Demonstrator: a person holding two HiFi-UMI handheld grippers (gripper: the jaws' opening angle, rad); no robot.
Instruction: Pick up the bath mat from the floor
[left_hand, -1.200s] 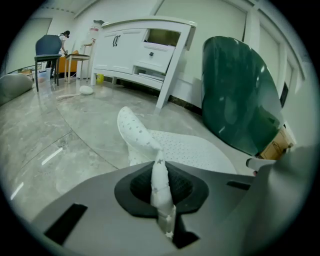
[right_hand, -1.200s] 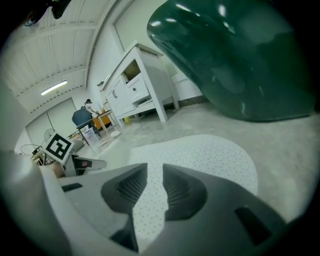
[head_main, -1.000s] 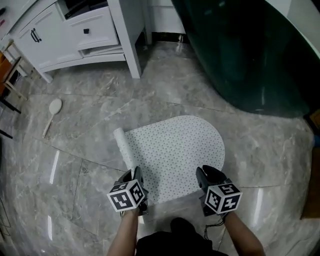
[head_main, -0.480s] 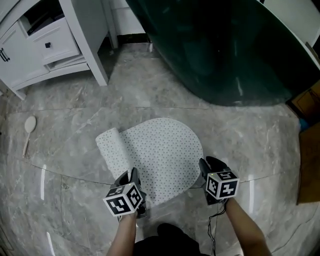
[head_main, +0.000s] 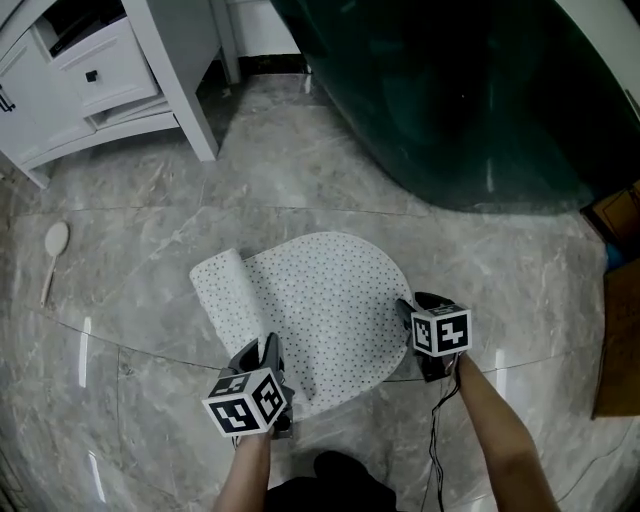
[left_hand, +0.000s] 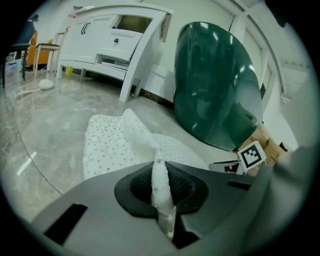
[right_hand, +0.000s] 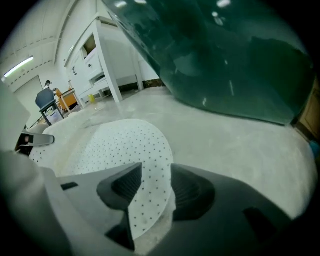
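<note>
The bath mat (head_main: 315, 295) is white with small dark dots and lies on the grey marble floor, its left edge curled over. My left gripper (head_main: 272, 350) is shut on the mat's near edge; in the left gripper view a thin fold of the mat (left_hand: 137, 135) is pinched between the left gripper's (left_hand: 160, 172) pads. My right gripper (head_main: 405, 312) is at the mat's right edge. Its jaws have just been opening, and in the right gripper view the mat's rim (right_hand: 125, 145) lies between the right gripper's (right_hand: 150, 187) parted jaws.
A dark green bathtub (head_main: 470, 100) curves across the back right. A white cabinet with drawers (head_main: 95, 75) stands at the back left. A long-handled brush (head_main: 52, 250) lies on the floor to the left. A brown box (head_main: 615, 330) sits at the right edge.
My right gripper has moved forward and down to the mat's right rim, and its jaws stand wider. The left gripper keeps its hold and has drawn the mat's near edge a little aside.
</note>
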